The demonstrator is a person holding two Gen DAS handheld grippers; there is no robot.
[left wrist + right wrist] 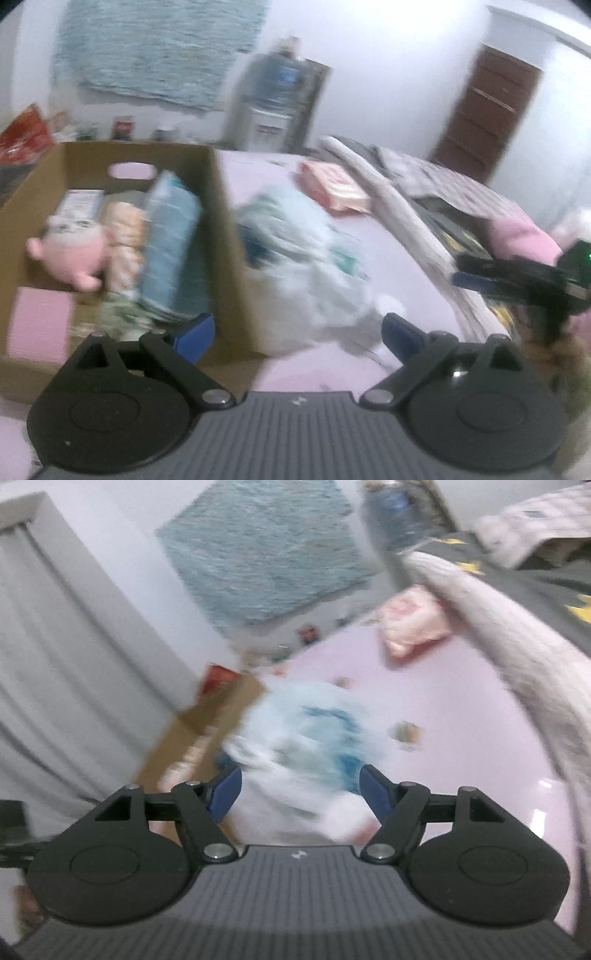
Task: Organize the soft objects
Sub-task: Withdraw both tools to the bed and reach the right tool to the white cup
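Two blue-tipped grippers hover over a pink bed sheet point(399, 229) as soft goods are sorted into a cardboard box point(221, 236). Largest on view is the sheet, filling the right half of the left wrist picture; a rolled grey blanket point(402, 225) runs along it from 12 o'clock toward 4 o'clock. The box stands at 9 o'clock in that view, open-topped, and holds a blue-and-white wrapped pack point(170, 251) set on edge against its right wall, a peach-coloured soft item point(125, 236) beside that, and a pink plush toy point(70, 251) at the left end. Just outside the box's right wall lies a blurred white-and-teal plastic-wrapped bundle point(306, 254); it sits ahead of the left gripper point(297, 332), whose jaws stand wide apart, released, with nothing pressed between them. A pink packet point(334, 186) rests farther up the sheet at 1 o'clock. From the right wrist, the same bundle point(295, 746) smears across the centre, next to the box corner point(207, 734). The right gripper point(297, 788) is also spread, its fingertips either side of the bundle's near end; blur hides whether they touch. That gripper point(476, 273) shows at 3 o'clock in the left view.
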